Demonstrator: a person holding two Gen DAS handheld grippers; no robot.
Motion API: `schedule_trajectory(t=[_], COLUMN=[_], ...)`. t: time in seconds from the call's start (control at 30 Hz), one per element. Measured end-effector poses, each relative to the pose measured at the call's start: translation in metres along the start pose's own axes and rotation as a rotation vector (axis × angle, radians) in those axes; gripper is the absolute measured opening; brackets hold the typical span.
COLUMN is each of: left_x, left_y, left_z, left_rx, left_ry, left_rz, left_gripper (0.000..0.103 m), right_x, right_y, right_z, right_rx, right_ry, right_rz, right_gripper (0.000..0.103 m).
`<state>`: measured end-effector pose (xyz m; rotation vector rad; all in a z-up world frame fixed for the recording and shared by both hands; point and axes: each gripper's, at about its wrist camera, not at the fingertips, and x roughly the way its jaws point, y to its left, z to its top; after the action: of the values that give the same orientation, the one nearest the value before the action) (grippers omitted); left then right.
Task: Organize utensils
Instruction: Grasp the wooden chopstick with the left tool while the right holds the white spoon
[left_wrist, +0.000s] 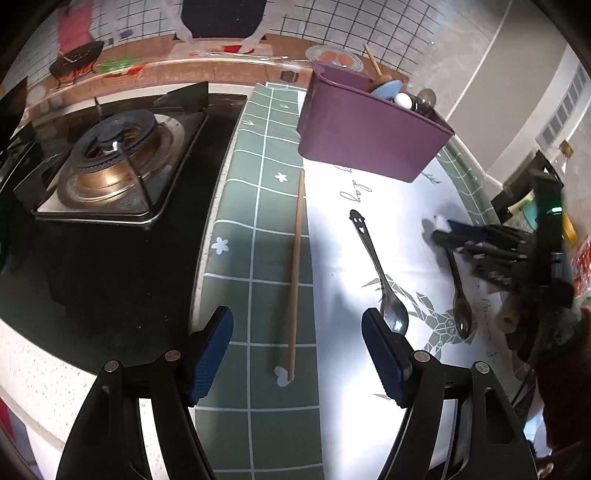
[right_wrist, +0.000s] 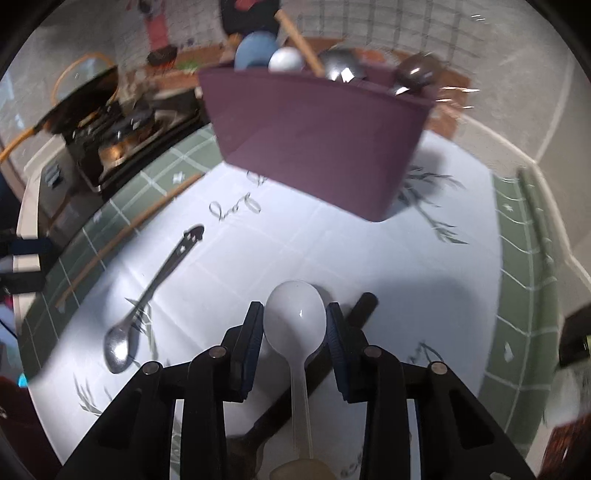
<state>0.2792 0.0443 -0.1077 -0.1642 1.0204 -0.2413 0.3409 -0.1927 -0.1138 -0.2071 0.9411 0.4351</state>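
Note:
My right gripper (right_wrist: 294, 319) is shut on a white plastic spoon (right_wrist: 295, 314), bowl forward, held above the mat; it also shows in the left wrist view (left_wrist: 443, 230). A dark spoon (right_wrist: 364, 304) lies under it, also seen in the left wrist view (left_wrist: 460, 291). A metal spoon with a smiley handle (left_wrist: 376, 271) (right_wrist: 147, 291) lies on the white mat. A wooden chopstick (left_wrist: 297, 269) (right_wrist: 125, 232) lies left of it. My left gripper (left_wrist: 297, 338) is open and empty, low over the chopstick's near end. A purple bin (left_wrist: 369, 125) (right_wrist: 314, 140) holds several utensils.
A gas stove (left_wrist: 110, 166) on a black hob stands to the left. A green and white mat (left_wrist: 258, 206) covers the counter. A wok (right_wrist: 81, 99) sits on the stove. The tiled wall runs behind the bin.

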Motion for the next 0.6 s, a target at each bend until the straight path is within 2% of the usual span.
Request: schedule_trajectory(t=[0.1, 0.17, 0.27, 0.47, 0.6], left_x=[0.007, 0.011, 0.020, 0.049, 0.066], left_y=[0.002, 0.000, -0.009, -0.022, -0.018], left_z=[0.007, 0.013, 0.026, 0.050, 0.062], left_rx=[-0.013, -0.005, 0.053, 0.147, 0.130], left_ry=[0.013, 0.013, 0.012, 0.059, 0.104], left_rz=[-0.019, -0.036, -0.006, 0.042, 0.053], left_gripper=[0.070, 0.055, 0.034, 0.026, 0.026], right_x=[-0.028, -0.047, -0.061, -0.075, -0.079], right_y=[-0.001, -0.003, 0.001, 0.007, 0.006], right_z=[-0.003, -0.007, -0.010, -0.018, -0.025], right_rx=[0.068, 0.119, 0.148, 0.158, 0.179], right_ry=[-0.074, -0.121, -0.148, -0.162, -0.162], right_rz=[-0.007, -0.004, 0.001, -0.025, -0.045], right_gripper=[0.031, 0.031, 0.031, 0.031, 0.031])
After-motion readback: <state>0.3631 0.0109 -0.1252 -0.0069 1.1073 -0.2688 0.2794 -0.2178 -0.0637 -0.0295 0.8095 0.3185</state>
